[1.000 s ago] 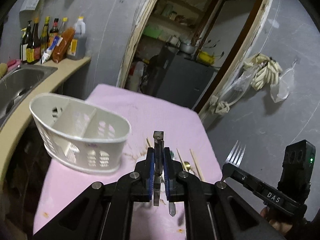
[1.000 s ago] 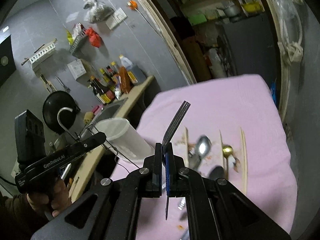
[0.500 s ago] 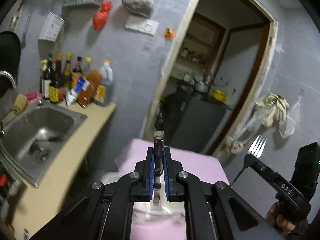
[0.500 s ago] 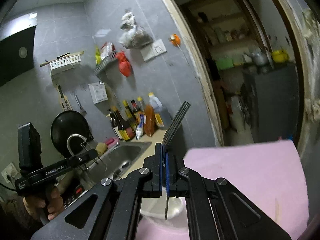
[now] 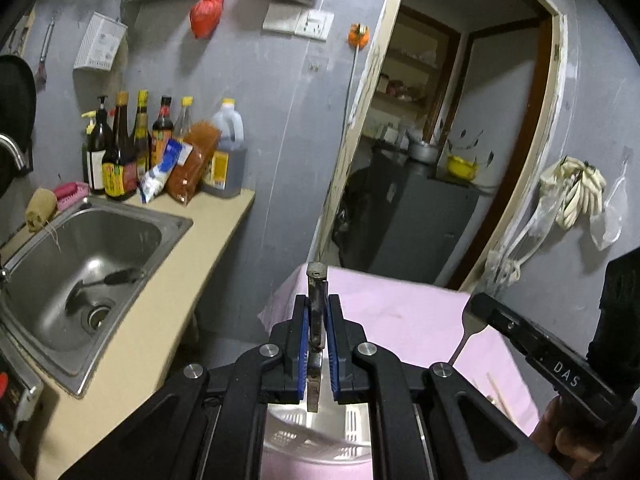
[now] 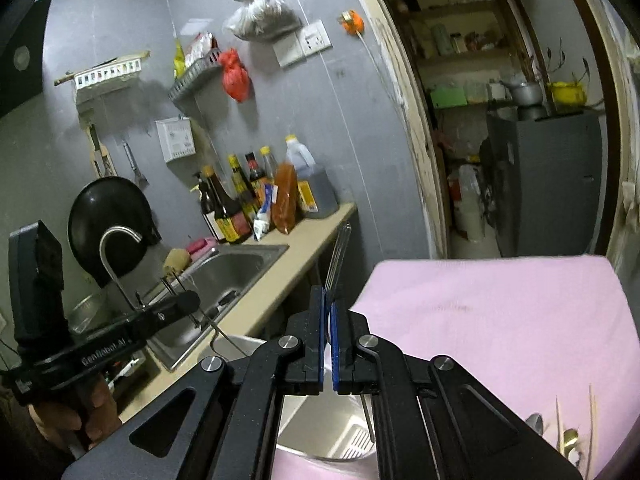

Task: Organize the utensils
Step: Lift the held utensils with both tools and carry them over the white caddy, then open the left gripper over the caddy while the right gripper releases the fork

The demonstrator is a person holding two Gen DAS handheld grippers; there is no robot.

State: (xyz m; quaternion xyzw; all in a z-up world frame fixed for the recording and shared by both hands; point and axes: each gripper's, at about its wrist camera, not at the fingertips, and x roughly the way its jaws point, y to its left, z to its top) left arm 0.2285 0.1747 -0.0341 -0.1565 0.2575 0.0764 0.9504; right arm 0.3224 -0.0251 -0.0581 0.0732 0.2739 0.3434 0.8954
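Pink cloth [image 6: 500, 320] under white caddy [image 5: 320, 424] | left gripper [image 5: 318, 344] clamped on knife [image 5: 316, 292], above caddy | right gripper [image 6: 328, 320] clamped on fork [image 6: 338, 256], tines up

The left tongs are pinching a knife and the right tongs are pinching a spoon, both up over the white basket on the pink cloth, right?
Not quite: the right tongs pinch a fork, not a spoon, as the right wrist view shows. The rest holds.

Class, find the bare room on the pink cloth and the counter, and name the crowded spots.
Free: the pink cloth from its far edge to the chopsticks; the counter strip between sink and cloth. Crowded: the bottles at the wall.
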